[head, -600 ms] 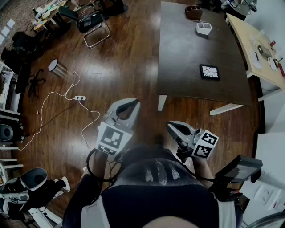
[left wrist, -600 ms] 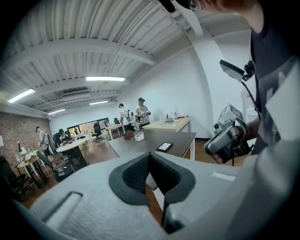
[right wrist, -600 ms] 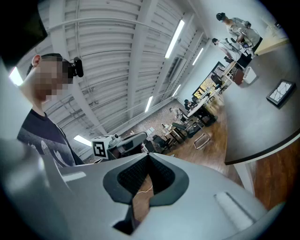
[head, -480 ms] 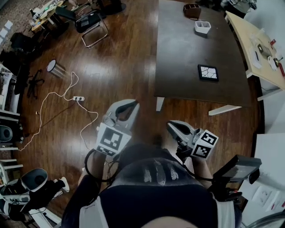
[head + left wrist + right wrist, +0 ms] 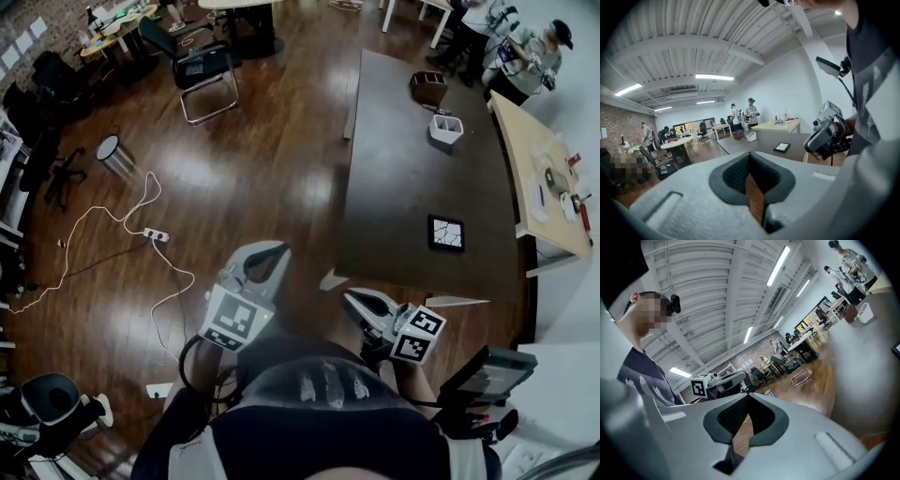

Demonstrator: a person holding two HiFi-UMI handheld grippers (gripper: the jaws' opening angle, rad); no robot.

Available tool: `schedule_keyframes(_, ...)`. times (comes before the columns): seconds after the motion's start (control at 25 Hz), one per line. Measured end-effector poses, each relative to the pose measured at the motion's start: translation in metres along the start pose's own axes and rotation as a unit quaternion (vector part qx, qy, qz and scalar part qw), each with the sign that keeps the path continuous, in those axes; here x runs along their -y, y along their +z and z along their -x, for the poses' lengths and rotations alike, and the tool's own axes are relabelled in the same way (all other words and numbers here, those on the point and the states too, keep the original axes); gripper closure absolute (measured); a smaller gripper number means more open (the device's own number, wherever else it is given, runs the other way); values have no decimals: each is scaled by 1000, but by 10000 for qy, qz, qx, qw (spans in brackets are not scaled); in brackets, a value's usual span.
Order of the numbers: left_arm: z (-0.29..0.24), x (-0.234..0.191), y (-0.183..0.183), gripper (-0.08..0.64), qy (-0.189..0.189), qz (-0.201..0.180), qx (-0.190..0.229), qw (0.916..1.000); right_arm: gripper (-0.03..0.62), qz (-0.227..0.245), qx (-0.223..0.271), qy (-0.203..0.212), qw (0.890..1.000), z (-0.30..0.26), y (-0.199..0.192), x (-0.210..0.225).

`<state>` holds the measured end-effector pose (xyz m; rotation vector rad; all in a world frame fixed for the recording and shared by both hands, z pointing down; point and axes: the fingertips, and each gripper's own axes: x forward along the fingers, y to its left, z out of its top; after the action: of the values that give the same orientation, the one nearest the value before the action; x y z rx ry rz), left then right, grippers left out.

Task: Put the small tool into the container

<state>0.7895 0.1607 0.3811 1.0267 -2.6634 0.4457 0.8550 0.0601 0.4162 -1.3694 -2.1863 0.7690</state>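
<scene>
A long dark table (image 5: 412,178) stands ahead on the right. On its far end are a white container (image 5: 445,128) and a brown box (image 5: 428,87). Nearer lies a black tile with a white pattern (image 5: 446,233). I cannot pick out a small tool. My left gripper (image 5: 267,255) and right gripper (image 5: 354,298) hover over the wooden floor in front of my body, short of the table's near edge. Both are shut, with nothing between the jaws. The left gripper view shows the table (image 5: 764,140) and the right gripper (image 5: 825,136) in a hand.
A metal-framed chair (image 5: 206,70) and a round bin (image 5: 117,155) stand on the floor to the left. A white cable with a power strip (image 5: 155,234) trails across the boards. A light wooden table (image 5: 544,178) with small items sits to the right, with people (image 5: 553,42) beyond it.
The head view has shifted, so the table sits farther right and more of the room's far end shows. Both grippers appear lower in the picture and stay shut.
</scene>
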Motion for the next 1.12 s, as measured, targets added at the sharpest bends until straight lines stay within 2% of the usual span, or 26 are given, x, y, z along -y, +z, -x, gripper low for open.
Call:
schedule_keyframes(0.24, 13, -123, -16, 557, 182, 162, 260, 9994, 591, -233, -43, 22, 9997, -125, 38, 10)
schedule_keyframes(0.52, 41, -239, -53, 557, 129, 208, 211, 9995, 591, -248, -103, 60, 9996, -263, 69, 0)
schedule_keyframes(0.8, 16, -289, -64, 557, 89, 155, 238, 9996, 592, -290, -390, -5, 9988, -324, 87, 28)
schedule_keyframes(1.0, -20, -306, -56, 557, -115, -85, 139, 9998, 591, -472, -358, 128, 9982, -348, 108, 63)
schedule_keyframes(1.12, -61, -318, -52, 557, -206, -160, -33, 9997, 591, -494, -193, 243, 9983, -354, 135, 96)
